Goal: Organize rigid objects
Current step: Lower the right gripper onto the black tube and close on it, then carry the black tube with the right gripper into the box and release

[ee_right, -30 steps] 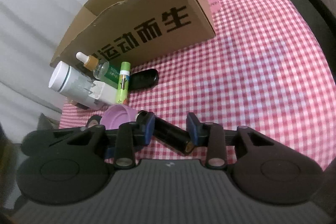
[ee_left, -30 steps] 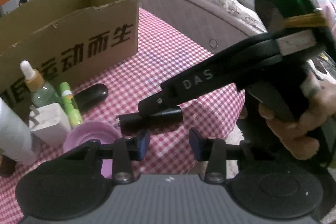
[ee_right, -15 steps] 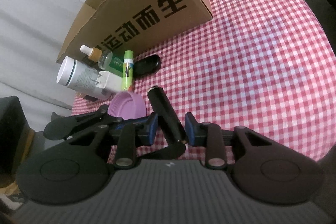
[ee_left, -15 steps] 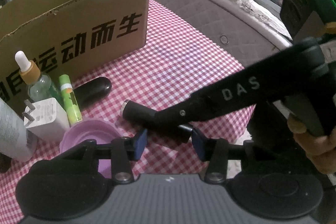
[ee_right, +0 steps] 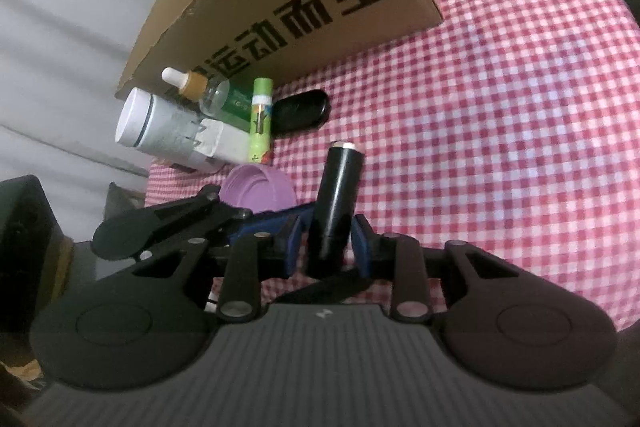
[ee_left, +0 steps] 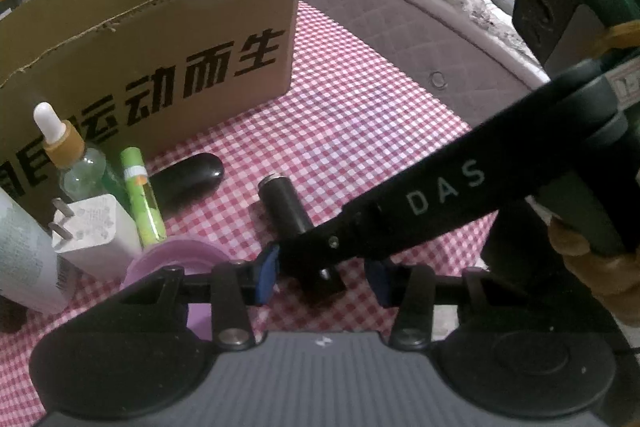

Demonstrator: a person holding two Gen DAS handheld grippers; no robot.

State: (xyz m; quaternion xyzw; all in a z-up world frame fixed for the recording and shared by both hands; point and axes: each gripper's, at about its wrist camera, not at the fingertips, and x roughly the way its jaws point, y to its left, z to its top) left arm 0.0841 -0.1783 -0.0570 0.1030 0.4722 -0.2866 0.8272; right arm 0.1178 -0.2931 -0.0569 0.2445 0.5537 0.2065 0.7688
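Note:
A black cylinder point(ee_right: 338, 195) with a silver end stands between the blue pads of my right gripper point(ee_right: 326, 239), pointing away from it along the red checked tablecloth point(ee_right: 500, 107). The right jaws are closing on it and the pads touch its sides. In the left wrist view the same cylinder point(ee_left: 284, 203) pokes out from under the right gripper's fingers point(ee_left: 400, 211). My left gripper point(ee_left: 322, 277) is open just in front of that spot and holds nothing. An open cardboard box point(ee_left: 160, 39) stands behind.
Beside the box's front wall cluster a dropper bottle point(ee_left: 76, 167), a green tube point(ee_left: 142, 199), a black oval case point(ee_left: 186, 179), a white plug point(ee_left: 96, 231), a white bottle point(ee_left: 20, 255) and a purple lid point(ee_left: 176, 263). A bed point(ee_left: 400, 7) borders the table's right side.
The black cylinder has swung from lying across the right gripper's pads to pointing straight away between them. The right pads have drawn closer together. The left gripper has barely shifted.

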